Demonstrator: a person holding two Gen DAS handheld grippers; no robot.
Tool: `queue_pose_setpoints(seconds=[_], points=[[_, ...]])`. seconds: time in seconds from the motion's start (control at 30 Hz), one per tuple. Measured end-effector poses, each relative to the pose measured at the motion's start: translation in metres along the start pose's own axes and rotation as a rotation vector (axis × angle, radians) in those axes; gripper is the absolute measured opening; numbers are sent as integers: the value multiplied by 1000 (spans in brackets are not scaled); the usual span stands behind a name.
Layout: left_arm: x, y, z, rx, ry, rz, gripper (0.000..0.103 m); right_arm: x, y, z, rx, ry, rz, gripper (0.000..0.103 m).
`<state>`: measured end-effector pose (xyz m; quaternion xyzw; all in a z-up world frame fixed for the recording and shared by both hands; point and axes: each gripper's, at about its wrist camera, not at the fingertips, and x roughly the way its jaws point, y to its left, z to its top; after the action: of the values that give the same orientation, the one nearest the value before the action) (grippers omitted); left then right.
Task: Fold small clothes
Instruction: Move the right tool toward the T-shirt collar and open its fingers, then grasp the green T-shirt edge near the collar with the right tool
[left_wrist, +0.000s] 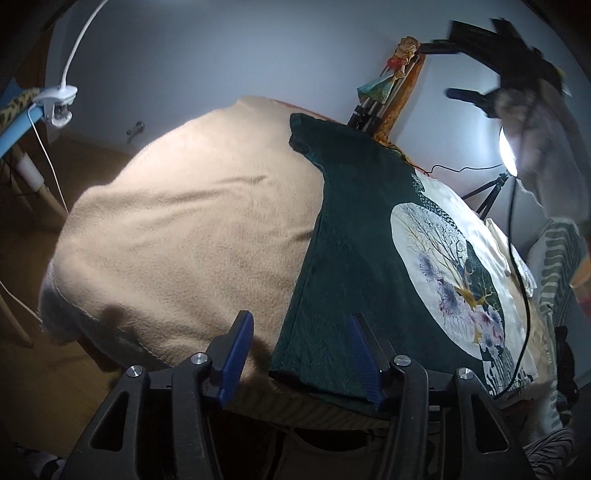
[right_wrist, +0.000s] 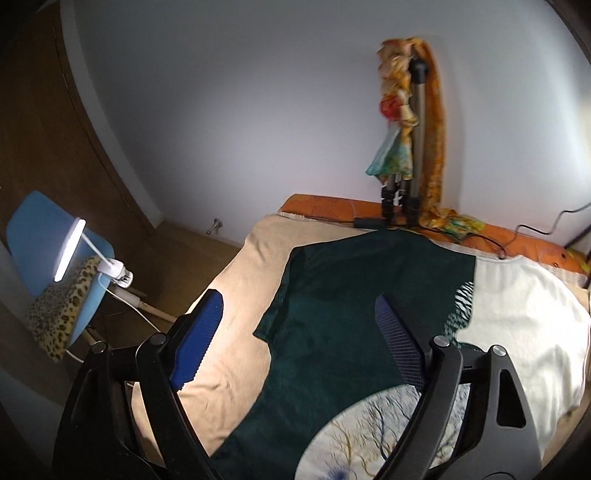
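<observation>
Both claws (left_wrist: 301, 356) (right_wrist: 301, 343) wide open

The shirt (right_wrist: 332, 314) lies on the blanket (right_wrist: 236, 295); the tripod (right_wrist: 413, 155) stands behind at twelve o'clock, the chair (right_wrist: 55, 258) at nine.

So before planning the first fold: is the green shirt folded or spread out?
Spread out: the green shirt lies flat on the beige blanket, sleeve extended, print showing.
</observation>
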<state>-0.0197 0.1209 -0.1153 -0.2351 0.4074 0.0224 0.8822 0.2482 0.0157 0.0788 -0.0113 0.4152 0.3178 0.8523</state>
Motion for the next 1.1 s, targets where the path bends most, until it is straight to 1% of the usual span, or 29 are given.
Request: queue_pose_setpoints(seconds=[0.07, 0.2, 0.27, 0.33, 0.4, 0.47, 0.57, 0.63, 0.77, 0.83, 0.93, 1.0, 1.1], points=[[3, 4, 0, -25, 12, -24, 51, 32, 8, 10, -2, 34, 3, 82], [5, 11, 2, -51, 19, -44, 41, 94, 20, 24, 3, 91, -17, 80], [6, 14, 4, -67, 21, -54, 38, 123, 22, 29, 12, 122, -26, 73], [9, 18, 5, -85, 29, -75, 33, 152, 23, 30, 16, 155, -42, 68], [11, 20, 6, -101, 31, -114, 29, 179, 23, 31, 22, 178, -52, 68], [12, 18, 6, -92, 30, -128, 27, 201, 21, 32, 27, 193, -57, 65], [15, 14, 8, -71, 38, -126, 20, 233, 18, 33, 30, 225, -85, 61], [18, 16, 9, -81, 43, -132, 14, 248, 16, 35, 38, 235, -100, 61], [24, 21, 12, -110, 52, -146, 7, 274, 18, 38, 37, 254, -122, 61], [27, 20, 13, -106, 54, -143, 3, 284, 21, 37, 9, 273, -136, 61], [27, 18, 13, -94, 50, -135, 1, 296, 27, 33, -52, 311, -172, 61], [27, 19, 13, -100, 50, -135, 0, 299, 30, 30, -93, 325, -200, 57], [28, 21, 14, -119, 49, -146, 0, 297, 31, 30, -119, 324, -220, 43]])
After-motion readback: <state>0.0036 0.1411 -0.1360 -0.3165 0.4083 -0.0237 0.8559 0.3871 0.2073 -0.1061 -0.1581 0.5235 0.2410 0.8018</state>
